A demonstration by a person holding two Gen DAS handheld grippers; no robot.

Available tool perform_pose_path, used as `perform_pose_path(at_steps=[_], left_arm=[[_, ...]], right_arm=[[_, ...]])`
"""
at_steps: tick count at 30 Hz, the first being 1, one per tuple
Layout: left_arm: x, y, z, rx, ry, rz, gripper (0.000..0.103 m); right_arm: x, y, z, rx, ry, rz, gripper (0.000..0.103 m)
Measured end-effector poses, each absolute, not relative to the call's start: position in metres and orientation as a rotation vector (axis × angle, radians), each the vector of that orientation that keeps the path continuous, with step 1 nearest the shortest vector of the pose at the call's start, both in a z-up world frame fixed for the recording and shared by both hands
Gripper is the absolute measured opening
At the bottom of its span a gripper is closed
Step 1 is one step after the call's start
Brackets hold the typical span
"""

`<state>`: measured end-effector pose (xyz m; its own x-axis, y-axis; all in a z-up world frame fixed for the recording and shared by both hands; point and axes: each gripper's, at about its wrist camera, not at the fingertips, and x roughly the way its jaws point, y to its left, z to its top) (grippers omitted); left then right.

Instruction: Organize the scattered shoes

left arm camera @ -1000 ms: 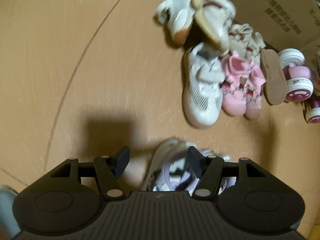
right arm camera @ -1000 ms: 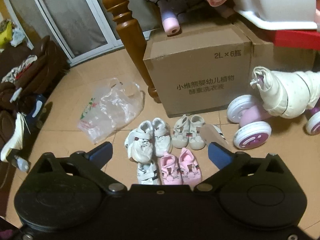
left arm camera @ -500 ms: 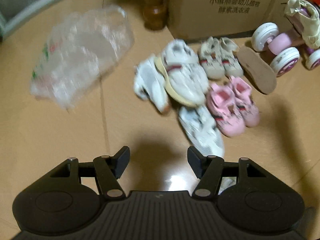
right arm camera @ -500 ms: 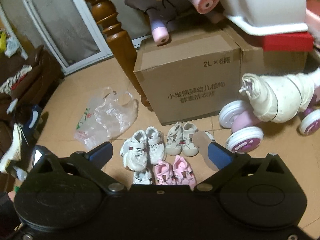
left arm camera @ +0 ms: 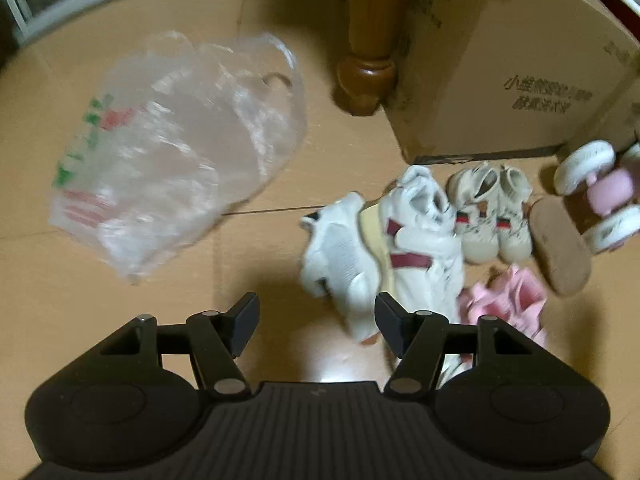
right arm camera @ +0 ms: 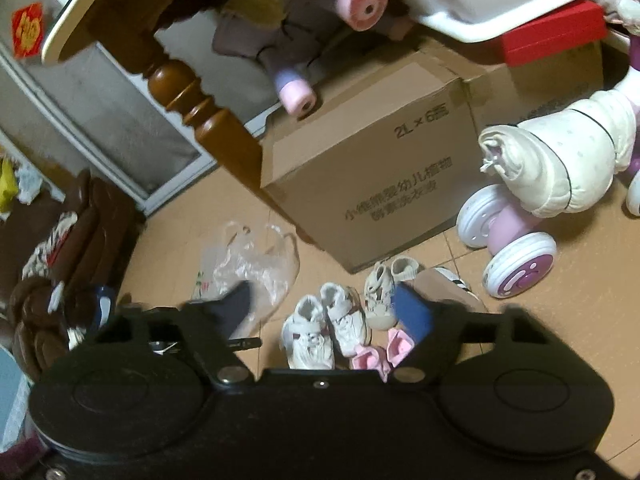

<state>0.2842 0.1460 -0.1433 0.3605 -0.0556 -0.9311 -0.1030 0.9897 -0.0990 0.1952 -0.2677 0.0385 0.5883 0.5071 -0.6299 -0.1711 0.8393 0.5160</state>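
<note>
Left tool [left arm camera: 316,322] points toward 12 o'clock, tilted downward, fingers spread apart and holding nothing. Right tool [right arm camera: 326,310] likewise faces 12 o'clock, fingers parted wide, nothing between them.

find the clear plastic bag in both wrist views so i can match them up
Left wrist: plastic bag fills the upper left, on the floor left of the shoes.
Right wrist: plastic bag sits small at centre left, partly behind the left claw finger.
Shared landmark: the cardboard box with printed text.
</note>
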Motion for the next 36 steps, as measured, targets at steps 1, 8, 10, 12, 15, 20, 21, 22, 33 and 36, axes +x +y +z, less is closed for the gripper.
perform_pose_path(at_steps=[1,8,10,12,15,20,21,22,33,36], left_arm=[[0.291,0.146,-0.146,-0.171,1.191,0.022,0.067],[0.336,0.129,-0.163,-0.293,1.117,-0.041,0.068],[0.349,0.115,-0.165,-0.29,1.102,-0.078,0.071],[0.359,0.102,-0.166,-0.287,1.092,-0.118,0.073],[0.371,0.068,-0.169,-0.282,1.074,-0.23,0.074],[0.381,-0.012,-0.179,-0.207,1.001,-0.363,0.074],[0.38,-0.034,-0.182,-0.182,0.974,-0.394,0.074],[0.379,-0.045,-0.183,-0.167,0.96,-0.405,0.074],[0.366,-0.179,-0.24,0.175,0.859,-0.442,0.074],[0.352,-0.18,-0.245,0.353,0.829,-0.517,0.075]], right_arm=[[0.195,-0.267,0.036,0.424,0.864,0.405,0.065],[0.205,-0.27,0.017,0.379,0.927,0.314,0.077],[0.209,-0.275,0.01,0.387,0.954,0.274,0.078],[0.212,-0.28,0.006,0.411,0.965,0.243,0.08],[0.214,-0.287,0.008,0.45,0.953,0.215,0.08],[0.216,-0.291,0.012,0.455,0.935,0.199,0.082],[0.216,-0.291,0.012,0.452,0.936,0.196,0.083],[0.216,-0.292,0.011,0.449,0.941,0.193,0.083],[0.216,-0.308,0.013,0.445,0.955,0.182,0.084],[0.218,-0.312,0.014,0.463,0.95,0.185,0.084]])
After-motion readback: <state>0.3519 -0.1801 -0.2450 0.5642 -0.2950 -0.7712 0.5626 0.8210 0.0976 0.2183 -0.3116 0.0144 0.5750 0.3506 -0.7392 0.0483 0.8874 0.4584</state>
